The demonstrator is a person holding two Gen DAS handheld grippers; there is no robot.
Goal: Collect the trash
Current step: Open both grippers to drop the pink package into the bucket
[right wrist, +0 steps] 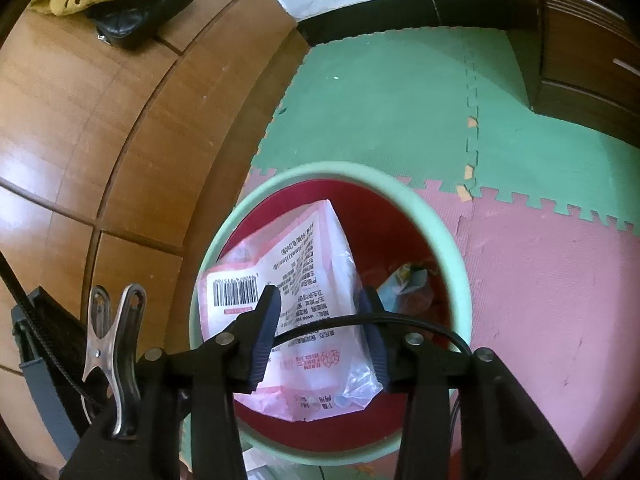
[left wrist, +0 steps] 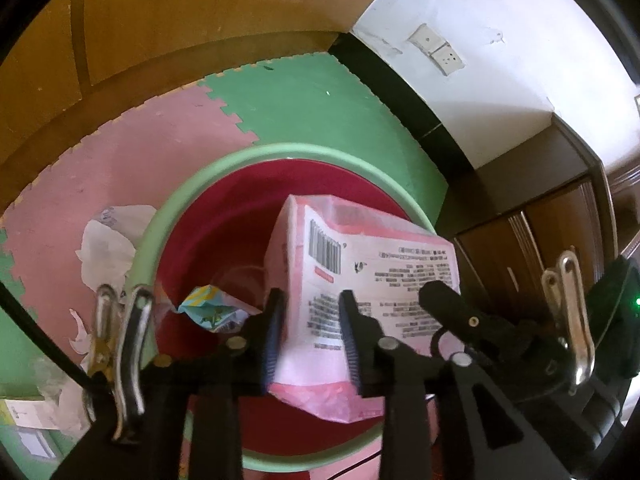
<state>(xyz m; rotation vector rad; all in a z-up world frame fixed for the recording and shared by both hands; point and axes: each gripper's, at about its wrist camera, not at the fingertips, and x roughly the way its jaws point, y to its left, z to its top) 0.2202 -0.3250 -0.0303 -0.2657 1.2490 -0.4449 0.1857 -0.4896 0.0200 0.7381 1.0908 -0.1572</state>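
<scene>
The pink-and-white package (left wrist: 360, 292) is poised above the mouth of the green-rimmed bin (left wrist: 192, 188), between both grippers. The drop-in step is judged under way; release and withdrawal are called for next. The left gripper (left wrist: 310, 334) and right gripper (right wrist: 320, 336) are angled steeply down over the bin, jaws parted, pads seemingly off the package.

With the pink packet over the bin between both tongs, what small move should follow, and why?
Probably open both tongs wider. The pink packet hangs over the bin, with the left tongs and right tongs on either side of it, so letting go should drop it in.
</scene>
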